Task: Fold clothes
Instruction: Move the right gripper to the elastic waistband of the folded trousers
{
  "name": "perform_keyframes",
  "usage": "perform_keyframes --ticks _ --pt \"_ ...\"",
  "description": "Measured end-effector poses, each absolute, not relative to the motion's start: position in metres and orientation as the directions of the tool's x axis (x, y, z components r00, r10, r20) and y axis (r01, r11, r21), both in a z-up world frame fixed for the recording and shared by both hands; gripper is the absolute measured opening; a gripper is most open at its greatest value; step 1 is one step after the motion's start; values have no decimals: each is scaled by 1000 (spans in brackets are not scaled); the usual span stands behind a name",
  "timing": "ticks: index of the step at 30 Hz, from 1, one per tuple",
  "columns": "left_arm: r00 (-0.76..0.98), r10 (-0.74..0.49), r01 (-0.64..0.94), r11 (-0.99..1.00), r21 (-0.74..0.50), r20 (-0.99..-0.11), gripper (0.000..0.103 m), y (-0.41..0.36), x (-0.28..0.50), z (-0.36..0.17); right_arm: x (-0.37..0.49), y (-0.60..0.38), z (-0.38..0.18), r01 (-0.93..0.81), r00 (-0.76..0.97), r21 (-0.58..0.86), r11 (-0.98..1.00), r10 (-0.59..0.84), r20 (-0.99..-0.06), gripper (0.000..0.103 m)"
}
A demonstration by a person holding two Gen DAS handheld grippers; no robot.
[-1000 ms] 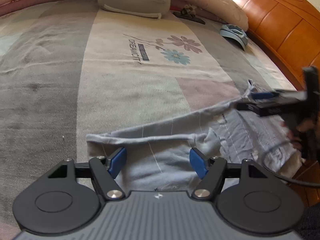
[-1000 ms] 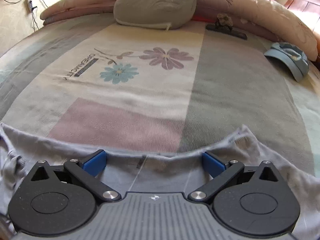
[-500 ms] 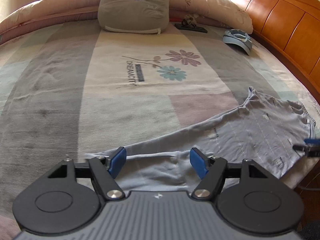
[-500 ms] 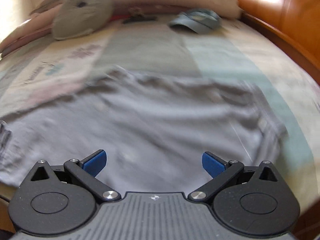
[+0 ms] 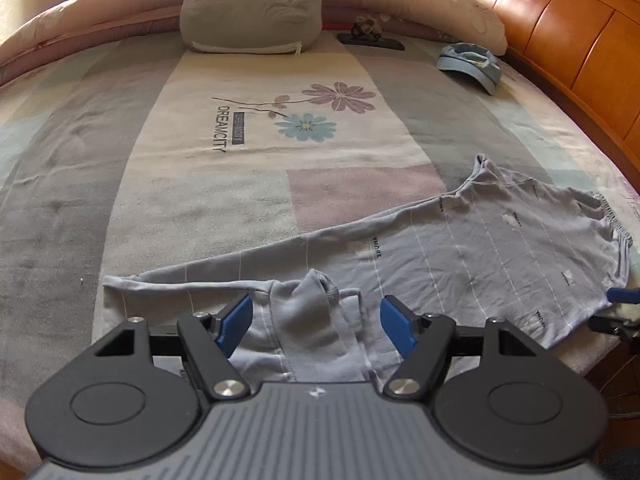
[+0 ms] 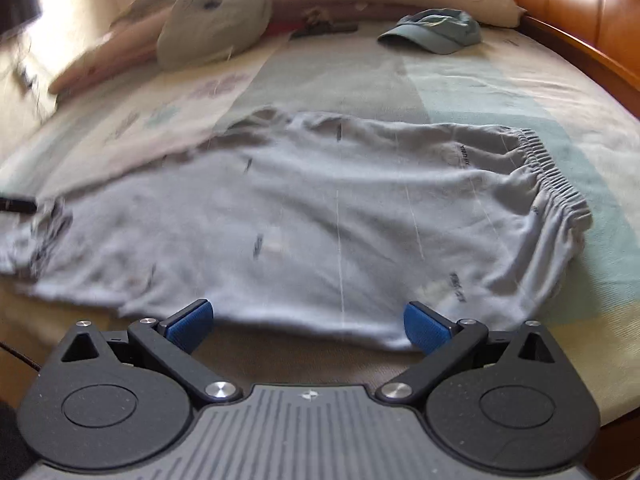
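Our left gripper (image 5: 316, 318) hangs released above the bunched trouser leg, our right gripper (image 6: 308, 326) released too at the near hem. We see the grey trousers (image 6: 340, 216) spread flat along the bed (image 5: 200, 184) edge

Left wrist view: low over the bed's (image 5: 168, 184) near edge, facing the pillows at frame top, trousers (image 5: 480, 248) lower right; right wrist view: equally near, over their waistband end, blurred; shared: trousers (image 6: 320, 208), cap (image 5: 472, 66), grey cushion (image 6: 212, 28).
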State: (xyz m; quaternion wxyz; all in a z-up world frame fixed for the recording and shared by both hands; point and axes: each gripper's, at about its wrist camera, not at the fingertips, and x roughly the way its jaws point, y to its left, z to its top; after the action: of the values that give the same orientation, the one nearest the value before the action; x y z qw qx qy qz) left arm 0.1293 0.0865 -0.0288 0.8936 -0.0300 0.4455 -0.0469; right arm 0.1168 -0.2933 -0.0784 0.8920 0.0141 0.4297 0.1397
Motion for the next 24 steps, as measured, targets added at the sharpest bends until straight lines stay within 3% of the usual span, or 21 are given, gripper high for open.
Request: perform_keyframes --ticks 5,8,12,18,24 --pt "611 -102 41 994 -97 -785 71 73 129 -28 137 -274 -72 -274 635 104 956 261 -727 103" --pt "602 -99 34 995 -98 -793 72 70 126 -30 136 -261 -91 -337 621 -37 941 193 -760 103" --pt "592 -110 33 993 -112 -798 76 70 127 -32 135 -289 -79 -327 602 83 941 276 -749 103" --pt "580 -240 170 970 -172 -779 83 43 143 -30 129 -368 -44 -137 698 273 952 288 -655 103" --pt "541 -286 281 948 -150 -791 83 8 157 -35 133 -429 -62 51 683 506 861 339 -646 103"
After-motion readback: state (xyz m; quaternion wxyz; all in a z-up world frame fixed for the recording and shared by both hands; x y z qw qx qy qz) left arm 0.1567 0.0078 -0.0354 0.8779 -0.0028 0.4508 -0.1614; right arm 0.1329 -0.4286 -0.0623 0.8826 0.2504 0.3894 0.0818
